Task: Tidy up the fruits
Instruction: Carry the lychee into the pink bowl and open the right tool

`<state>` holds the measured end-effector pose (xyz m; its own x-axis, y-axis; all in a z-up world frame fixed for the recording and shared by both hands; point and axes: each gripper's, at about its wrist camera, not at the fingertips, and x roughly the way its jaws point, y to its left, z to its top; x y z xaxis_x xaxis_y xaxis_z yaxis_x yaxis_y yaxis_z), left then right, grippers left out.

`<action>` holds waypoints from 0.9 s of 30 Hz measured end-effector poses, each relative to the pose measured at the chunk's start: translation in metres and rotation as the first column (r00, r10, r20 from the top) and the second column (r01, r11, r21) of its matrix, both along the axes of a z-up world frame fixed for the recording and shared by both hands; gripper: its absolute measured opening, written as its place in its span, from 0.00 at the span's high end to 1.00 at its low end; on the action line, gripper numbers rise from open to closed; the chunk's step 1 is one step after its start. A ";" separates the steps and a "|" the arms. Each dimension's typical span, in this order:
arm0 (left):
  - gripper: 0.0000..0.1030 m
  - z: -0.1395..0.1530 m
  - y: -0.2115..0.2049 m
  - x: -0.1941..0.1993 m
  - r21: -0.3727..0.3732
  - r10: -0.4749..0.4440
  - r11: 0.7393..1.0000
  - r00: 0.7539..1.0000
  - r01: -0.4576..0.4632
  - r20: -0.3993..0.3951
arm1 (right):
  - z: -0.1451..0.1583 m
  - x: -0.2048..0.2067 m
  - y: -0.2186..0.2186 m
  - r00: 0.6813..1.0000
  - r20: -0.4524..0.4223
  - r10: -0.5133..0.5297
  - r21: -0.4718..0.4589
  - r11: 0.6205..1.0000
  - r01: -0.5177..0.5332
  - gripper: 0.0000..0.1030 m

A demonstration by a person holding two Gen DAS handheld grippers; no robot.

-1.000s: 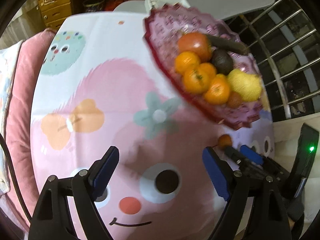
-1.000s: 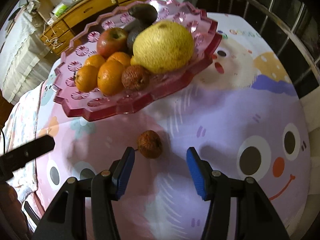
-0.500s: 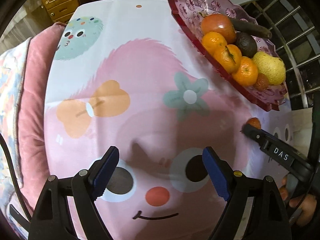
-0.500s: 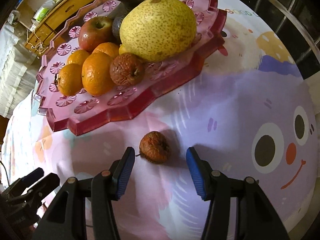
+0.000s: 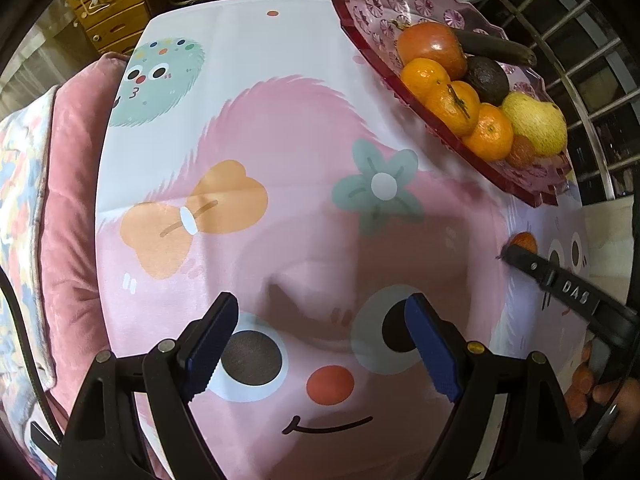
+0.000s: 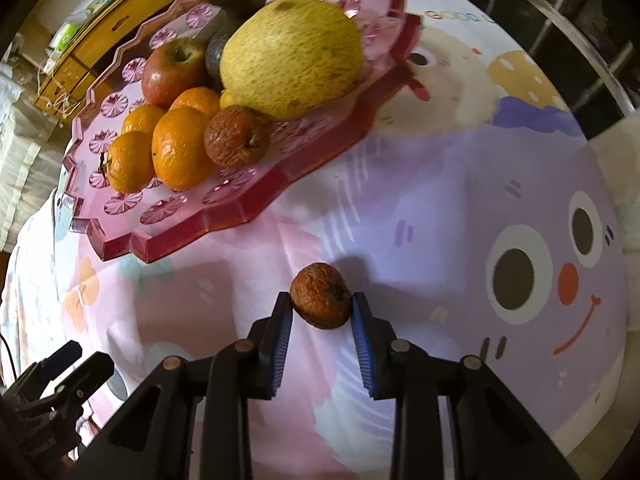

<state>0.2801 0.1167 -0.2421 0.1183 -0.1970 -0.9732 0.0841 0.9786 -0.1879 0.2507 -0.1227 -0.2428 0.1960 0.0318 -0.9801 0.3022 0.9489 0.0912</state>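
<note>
A wrinkled brown fruit (image 6: 322,295) lies on the cartoon tablecloth (image 6: 440,216), and my right gripper (image 6: 321,305) has closed its blue pads against both its sides. The same fruit (image 5: 525,242) shows at the right gripper's tip in the left wrist view. A pink faceted fruit tray (image 6: 224,216) behind it holds a pear (image 6: 292,54), an apple (image 6: 174,68), several oranges, an avocado and another wrinkled fruit (image 6: 236,136). My left gripper (image 5: 320,344) is open and empty above the cloth, well left of the tray (image 5: 384,12).
A pink cushion (image 5: 68,184) runs along the table's left edge. Wooden drawers (image 5: 108,12) stand behind the table. A metal railing (image 5: 580,40) is at the right, beyond the tray. A hand (image 5: 612,404) holds the right gripper's handle.
My right gripper moved forward and closed its jaws on the wrinkled fruit. My left gripper drew back and left from the tray, staying open.
</note>
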 end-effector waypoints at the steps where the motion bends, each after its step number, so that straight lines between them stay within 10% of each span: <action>1: 0.18 0.001 0.000 -0.001 0.001 -0.009 1.000 1.000 0.009 0.002 | 0.003 0.000 -0.001 1.000 0.003 -0.007 -0.004 1.000 0.007 0.71; 17: 0.18 -0.002 0.025 -0.017 0.000 -0.075 0.997 0.997 0.075 0.004 | 0.073 -0.015 -0.026 0.980 0.136 -0.144 -0.153 0.975 0.164 0.71; 27: 0.18 -0.007 0.047 -0.024 -0.030 -0.078 0.996 0.997 0.078 0.019 | 0.092 0.015 0.010 0.970 0.240 -0.042 -0.169 0.982 0.084 0.71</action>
<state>0.2563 0.1638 -0.2492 0.1185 -0.2357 -0.9646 0.1635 0.9628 -0.2152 0.2653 -0.1124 -0.1503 0.4169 -0.1573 -0.8953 0.3521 0.9360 -0.0005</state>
